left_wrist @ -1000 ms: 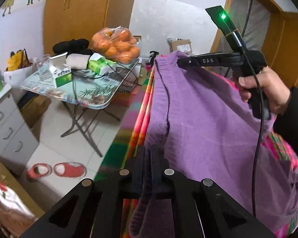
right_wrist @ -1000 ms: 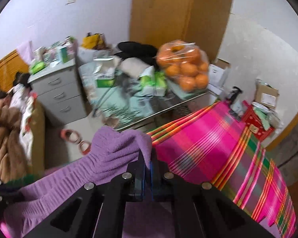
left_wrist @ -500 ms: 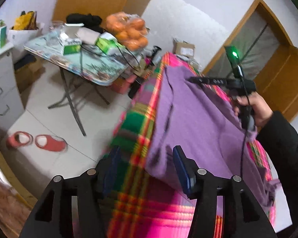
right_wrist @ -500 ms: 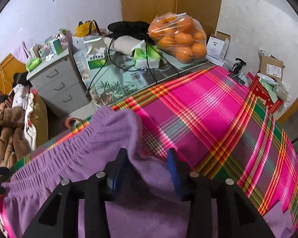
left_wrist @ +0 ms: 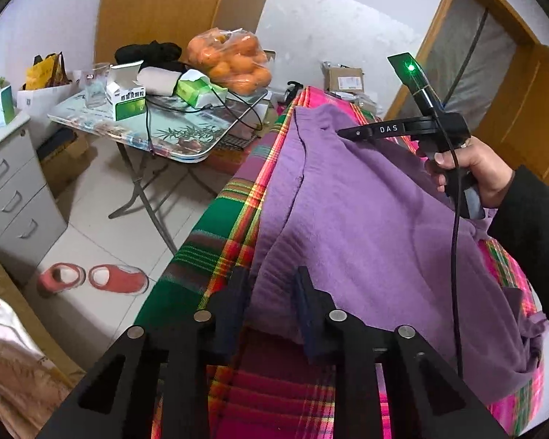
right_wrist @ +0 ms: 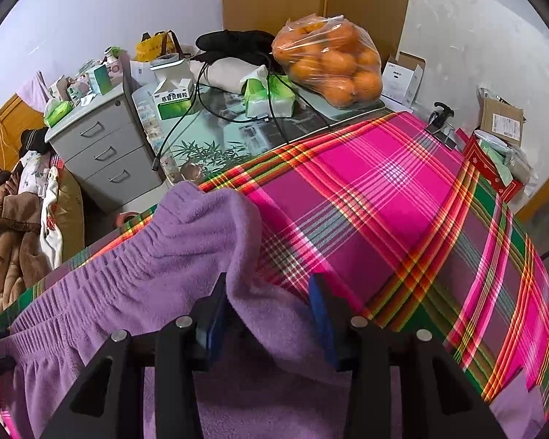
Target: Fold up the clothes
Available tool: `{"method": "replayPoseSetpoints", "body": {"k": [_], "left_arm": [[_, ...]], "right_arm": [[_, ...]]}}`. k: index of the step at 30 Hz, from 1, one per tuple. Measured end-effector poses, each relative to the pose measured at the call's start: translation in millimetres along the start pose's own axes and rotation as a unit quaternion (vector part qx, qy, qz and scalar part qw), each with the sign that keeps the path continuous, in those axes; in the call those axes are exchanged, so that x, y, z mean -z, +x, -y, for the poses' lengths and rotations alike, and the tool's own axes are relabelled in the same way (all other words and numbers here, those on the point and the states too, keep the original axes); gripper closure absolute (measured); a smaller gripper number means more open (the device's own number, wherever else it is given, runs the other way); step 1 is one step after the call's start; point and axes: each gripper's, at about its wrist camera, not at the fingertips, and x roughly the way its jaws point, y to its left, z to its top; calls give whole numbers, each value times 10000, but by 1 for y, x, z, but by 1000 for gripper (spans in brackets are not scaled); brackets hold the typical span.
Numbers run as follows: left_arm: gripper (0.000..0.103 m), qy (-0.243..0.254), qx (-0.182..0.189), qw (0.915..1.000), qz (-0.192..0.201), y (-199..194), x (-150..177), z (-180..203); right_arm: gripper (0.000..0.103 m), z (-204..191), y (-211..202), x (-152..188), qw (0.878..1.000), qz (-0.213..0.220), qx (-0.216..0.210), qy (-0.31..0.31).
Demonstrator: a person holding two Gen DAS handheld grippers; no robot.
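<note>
The purple fleece pants [right_wrist: 135,256] look soft, light and floppy, best pinched at the elastic waistband. The left gripper [left_wrist: 271,289] is closing around a fold low in the frame, and the right gripper [right_wrist: 269,303] stands wide with fabric loose between.

Room: white walls [left_wrist: 322,22], pale tiled floor [left_wrist: 102,205]. Wooden wardrobe [left_wrist: 172,3] at back; wooden door frame [left_wrist: 443,25] to the right. Folding glass-topped table [left_wrist: 186,139] on crossed metal legs. Grey three-drawer cabinet [right_wrist: 106,146] beside it. Bed under pink plaid cover [right_wrist: 384,197]. Even, soft light.
</note>
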Motion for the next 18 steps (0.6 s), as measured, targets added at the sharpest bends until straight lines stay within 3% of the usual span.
{"method": "replayPoseSetpoints", "body": {"k": [2, 3, 4, 8, 12, 14, 18], "left_arm": [[86, -26, 12, 10000, 7, 0, -1, -1], [92, 0, -21, 10000, 46, -1, -3, -1], [94, 37, -65, 9999, 94, -3, -4, -1], [96, 324, -294, 9987, 253, -8, -11, 0], [99, 533, -504, 9970, 244, -6, -19, -7], [103, 579, -866, 9939, 365, -9, -29, -18], [103, 239, -1033, 9926, 588, -25, -52, -52]], "right_arm": [[64, -1, -1, 1, 10000, 10, -9, 23], [77, -3, -2, 1, 10000, 21, -19, 24], [97, -5, -3, 2, 10000, 42, -63, -17], [98, -22, -9, -3, 9989, 179, 260, -342], [98, -15, -11, -18, 9987, 312, 362, -193], [99, -12, -11, -28, 9983, 346, 428, -197], [99, -11, -17, -46, 9973, 583, 447, -86]]}}
